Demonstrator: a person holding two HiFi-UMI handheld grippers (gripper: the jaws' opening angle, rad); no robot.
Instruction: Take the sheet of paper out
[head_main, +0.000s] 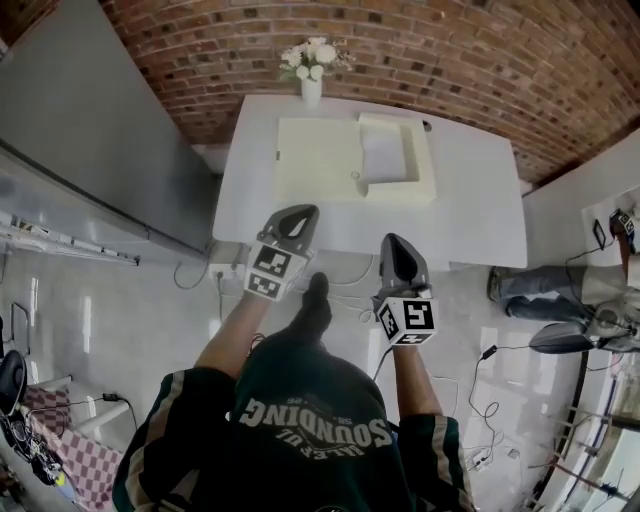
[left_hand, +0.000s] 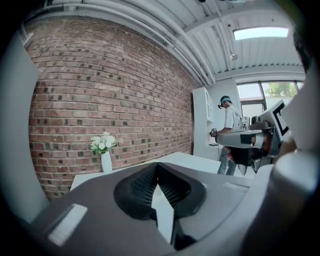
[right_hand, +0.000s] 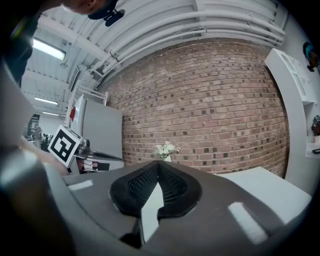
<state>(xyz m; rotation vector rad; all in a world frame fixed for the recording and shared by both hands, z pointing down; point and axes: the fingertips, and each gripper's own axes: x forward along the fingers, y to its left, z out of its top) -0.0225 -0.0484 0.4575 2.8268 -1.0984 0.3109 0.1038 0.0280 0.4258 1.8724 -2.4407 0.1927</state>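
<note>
On the white table (head_main: 480, 220) lies a flat cream case (head_main: 320, 160), opened out. A white sheet of paper (head_main: 385, 150) rests in its right half. Both grippers hang in front of the table's near edge, pointing toward it and well short of the case. The left gripper (head_main: 300, 215) is shut and empty; in its own view the jaws (left_hand: 156, 165) meet at the tips. My right gripper (head_main: 393, 243) is also shut with nothing between its pads (right_hand: 159, 164). From the two gripper views the case and paper are hidden.
A white vase of flowers (head_main: 312, 70) stands at the table's far edge, against the brick wall (head_main: 450, 60). A tall grey cabinet (head_main: 90, 130) is at the left. Another person (head_main: 540, 285) stands at the right, and cables (head_main: 480, 400) lie on the floor.
</note>
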